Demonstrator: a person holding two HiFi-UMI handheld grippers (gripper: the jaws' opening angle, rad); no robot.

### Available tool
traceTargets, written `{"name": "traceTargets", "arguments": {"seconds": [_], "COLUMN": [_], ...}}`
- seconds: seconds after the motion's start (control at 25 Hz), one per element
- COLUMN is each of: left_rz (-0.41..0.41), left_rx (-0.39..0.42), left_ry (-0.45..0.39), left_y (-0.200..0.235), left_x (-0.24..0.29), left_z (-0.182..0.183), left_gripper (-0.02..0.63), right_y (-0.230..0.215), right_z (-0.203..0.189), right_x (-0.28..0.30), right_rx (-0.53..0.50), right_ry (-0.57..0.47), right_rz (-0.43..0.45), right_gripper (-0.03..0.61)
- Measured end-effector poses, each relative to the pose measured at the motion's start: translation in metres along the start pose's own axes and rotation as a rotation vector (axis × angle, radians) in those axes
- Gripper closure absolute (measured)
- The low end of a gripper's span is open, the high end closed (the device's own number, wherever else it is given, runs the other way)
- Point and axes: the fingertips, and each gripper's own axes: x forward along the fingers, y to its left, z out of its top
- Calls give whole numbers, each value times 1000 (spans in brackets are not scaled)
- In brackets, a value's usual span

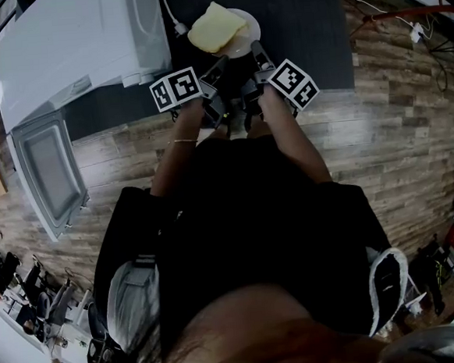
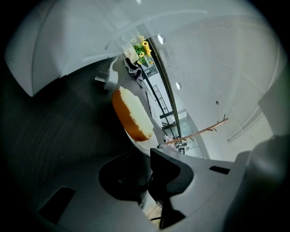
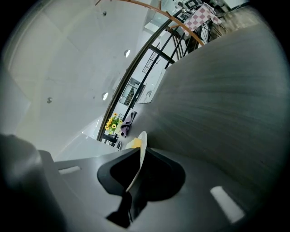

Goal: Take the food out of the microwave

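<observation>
Nearest the person, the left gripper and the right gripper reach forward side by side to the near rim of a white plate. The right gripper's jaws stand almost together, with the thin rim edge-on between the pads. The left gripper's jaws stand a little wider, and the rim seems to run in between them too, so I judge both pinch the plate.

On the plate lies the food, a thick slice of bread with a yellow face and an orange-brown crust. The plate sits over the dark bench, just to the right of the microwave and clear of its cavity. Whether it rests on the bench or hangs just above it cannot be told.

Further to the left, the microwave's door stands swung wide open over the wooden floor.

By my judgement, the main step is done, since the food is out of the oven. What seems left is to settle the plate on the bench, let go with both grippers, and perhaps shut the door.
</observation>
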Motion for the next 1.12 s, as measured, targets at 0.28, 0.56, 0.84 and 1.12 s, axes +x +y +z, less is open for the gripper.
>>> {"name": "traceTargets", "arguments": {"seconds": [0.28,0.56,0.84,1.12], "left_rz": [-20,-34,-38,-44], "left_rx": [0,12,6,17], "left_ry": [26,41,44,57], "left_y": [-3,-6,-10,-15], "left_x": [3,4,6,7], "left_z": [-6,-8,-10,-13], "left_gripper": [549,549,549,549], "right_y": [0,5,5,3], "right_z": [-1,-3,-2,-1], "right_x": [-1,0,-1,-3], "right_rx": [-96,-291,-435,-511], "right_ry": [44,105,132,157], "right_rz": [-27,-57,-71,-85], "right_gripper": [555,538,523,517]}}
